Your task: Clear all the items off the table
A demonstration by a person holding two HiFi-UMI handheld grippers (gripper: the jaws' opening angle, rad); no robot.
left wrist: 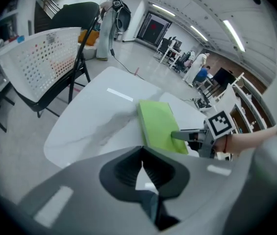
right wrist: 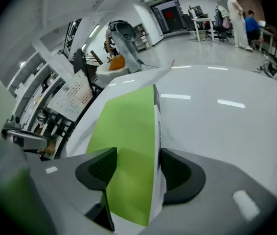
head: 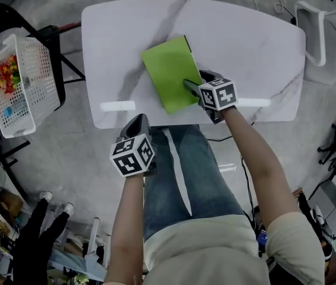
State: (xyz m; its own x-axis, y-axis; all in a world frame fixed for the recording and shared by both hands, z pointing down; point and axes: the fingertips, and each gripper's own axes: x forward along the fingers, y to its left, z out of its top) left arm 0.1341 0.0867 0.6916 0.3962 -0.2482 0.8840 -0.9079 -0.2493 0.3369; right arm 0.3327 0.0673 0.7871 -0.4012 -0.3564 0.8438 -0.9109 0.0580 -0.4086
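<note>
Green book: it lay flat on the white table, close to the middle and turned a little. Its near end sat not far from the near edge of the table. White page edges showed along its right side.

Right tongs: they were open. The jaws stood apart around the right edge of the book, down by its near end. One finger reached over the green cover. The other finger was just beside the white page edge. I could not tell if the finger on top touched the cover.

Left tongs: they were closed, with the jaws pressed together and nothing between them. They hung by the near edge of the table, to the left of the book and apart from it.

Table: it was white with thin grey lines like marble. Bright stripes of light shone on it.

Basket: it was white and full of little holes. It sat far to the left, well apart from the table. Small red, yellow and blue things lay inside it.

Chair: it was black, and the basket rested on it.

Person: blue jeans and a pale top showed at the near side of the table. Two bare arms reached out to the tongs.
</note>
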